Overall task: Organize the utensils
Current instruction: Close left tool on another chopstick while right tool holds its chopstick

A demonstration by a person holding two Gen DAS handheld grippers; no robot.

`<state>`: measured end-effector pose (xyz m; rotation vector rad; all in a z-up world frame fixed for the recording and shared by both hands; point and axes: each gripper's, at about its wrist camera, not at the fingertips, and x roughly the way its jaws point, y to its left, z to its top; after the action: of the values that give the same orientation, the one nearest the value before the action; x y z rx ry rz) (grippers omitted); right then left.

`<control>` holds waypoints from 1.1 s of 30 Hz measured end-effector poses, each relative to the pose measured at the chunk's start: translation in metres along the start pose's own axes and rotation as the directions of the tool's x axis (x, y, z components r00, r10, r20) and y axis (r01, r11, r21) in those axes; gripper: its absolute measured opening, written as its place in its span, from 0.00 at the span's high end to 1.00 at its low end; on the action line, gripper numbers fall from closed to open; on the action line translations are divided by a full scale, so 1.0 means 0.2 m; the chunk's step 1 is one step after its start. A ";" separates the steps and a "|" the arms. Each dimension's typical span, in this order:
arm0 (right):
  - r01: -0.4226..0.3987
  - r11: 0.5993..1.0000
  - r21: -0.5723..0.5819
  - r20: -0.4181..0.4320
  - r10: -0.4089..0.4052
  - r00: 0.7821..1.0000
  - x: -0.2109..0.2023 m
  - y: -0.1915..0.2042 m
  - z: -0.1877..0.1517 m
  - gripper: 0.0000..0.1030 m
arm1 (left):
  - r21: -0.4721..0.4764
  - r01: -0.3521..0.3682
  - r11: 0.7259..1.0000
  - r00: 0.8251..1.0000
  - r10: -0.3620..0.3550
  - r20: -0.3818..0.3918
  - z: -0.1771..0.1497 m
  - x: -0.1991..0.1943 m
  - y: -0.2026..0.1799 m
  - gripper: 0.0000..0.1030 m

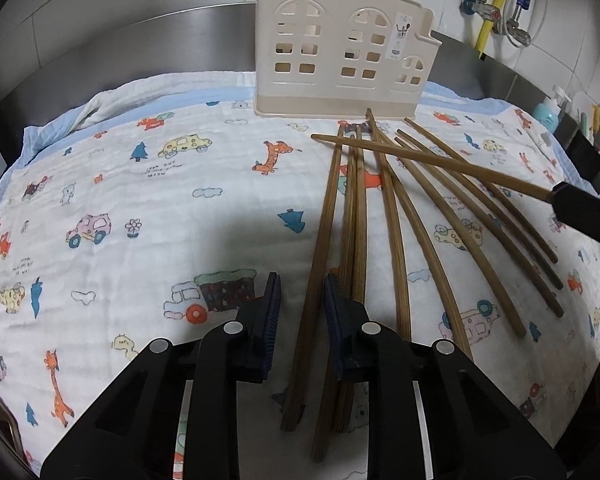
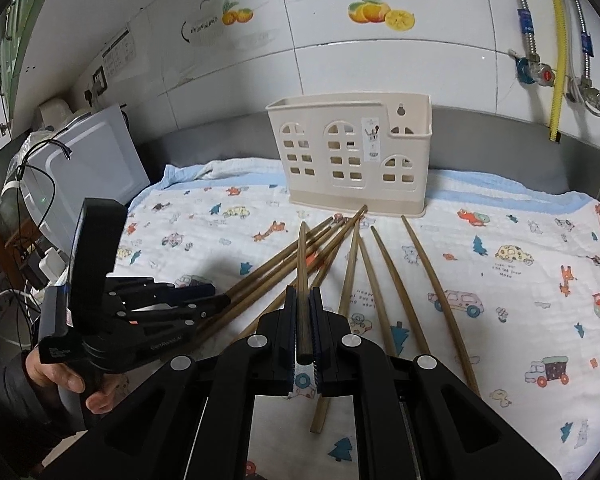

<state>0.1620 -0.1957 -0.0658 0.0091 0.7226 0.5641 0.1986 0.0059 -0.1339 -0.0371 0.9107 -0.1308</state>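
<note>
Several brown wooden chopsticks point(image 1: 416, 216) lie fanned on a cartoon-print cloth point(image 1: 120, 200), tips toward a cream house-shaped utensil holder point(image 1: 340, 48). My left gripper point(image 1: 302, 286) is open, its jaws either side of the leftmost chopstick point(image 1: 320, 248). My right gripper point(image 2: 302, 300) is shut on one chopstick point(image 2: 301, 264), held above the pile and pointing at the holder point(image 2: 352, 152). In the left wrist view that chopstick point(image 1: 420, 156) crosses over the others from the right gripper point(image 1: 580, 208). The left gripper point(image 2: 204, 304) shows low at the left of the right wrist view.
A white appliance point(image 2: 84, 164) with cables stands left of the cloth point(image 2: 520, 280). A steel backsplash point(image 1: 140, 40) and tiled wall run behind the holder. Pipes and valves point(image 2: 548, 72) hang at the right wall. Bottles and a rack point(image 1: 572, 120) sit far right.
</note>
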 end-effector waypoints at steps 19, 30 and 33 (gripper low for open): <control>0.019 1.000 0.011 0.083 -0.020 0.996 -0.19 -0.01 0.12 0.94 | 0.026 0.011 1.000 0.999 -0.010 -0.044 0.02 0.01 -0.01 0.92; 0.026 1.000 -0.011 0.088 -0.025 0.996 -0.23 0.02 0.16 0.94 | 0.066 0.015 0.998 0.997 -0.010 -0.075 0.03 0.03 -0.02 0.91; 0.021 1.000 -0.017 0.092 -0.019 0.996 -0.24 0.03 0.18 0.94 | 0.055 0.020 0.998 0.997 -0.016 -0.072 0.03 0.02 -0.01 0.93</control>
<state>0.1525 -0.2083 -0.0077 0.0110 0.6275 0.5474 0.2058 0.0036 -0.1329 0.0112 0.9778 -0.1748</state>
